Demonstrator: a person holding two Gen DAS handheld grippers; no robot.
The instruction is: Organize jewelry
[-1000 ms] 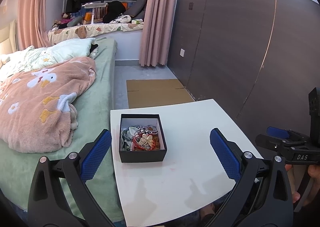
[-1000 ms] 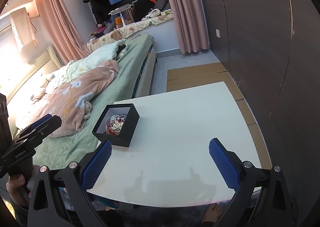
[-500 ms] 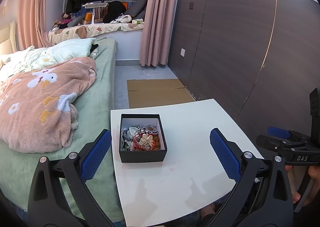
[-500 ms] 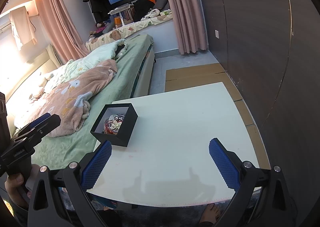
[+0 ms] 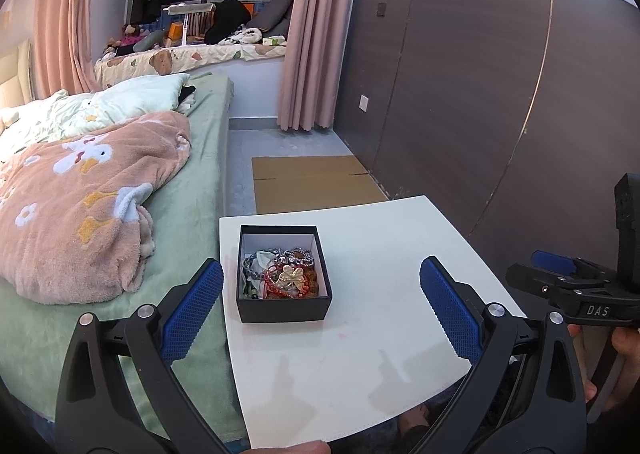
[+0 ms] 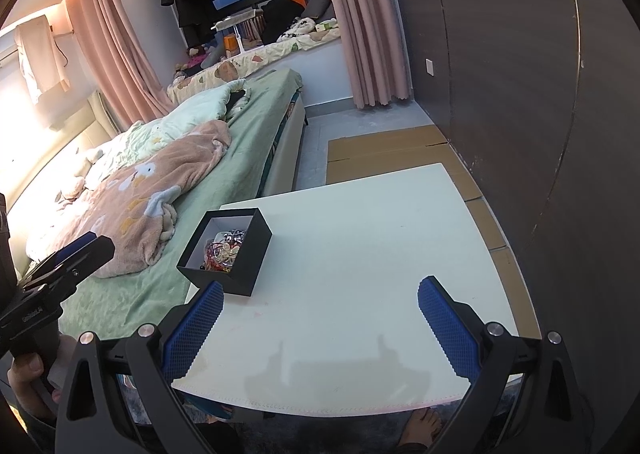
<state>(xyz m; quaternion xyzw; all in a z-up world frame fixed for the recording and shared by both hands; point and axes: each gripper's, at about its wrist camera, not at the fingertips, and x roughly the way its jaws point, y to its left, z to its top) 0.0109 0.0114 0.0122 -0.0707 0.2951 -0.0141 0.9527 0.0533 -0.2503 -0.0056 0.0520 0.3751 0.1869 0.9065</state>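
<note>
While one black jewelry box (image 5: 284,274) sits open-topped near the white table's (image 5: 360,354) left edge, its long axis running from the near edge toward the far one, a tangled heap of jewelry (image 5: 282,274) fills it, a gold flower-shaped piece (image 5: 291,275) on top. Left gripper (image 5: 320,310) and right gripper (image 6: 318,314) both hover over the near edge, jaws spread wide, holding nothing.

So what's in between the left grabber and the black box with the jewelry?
Nothing. In the left wrist view, only bare white table shows between the open left gripper and the black box. The box sits just ahead, toward its left finger.
</note>
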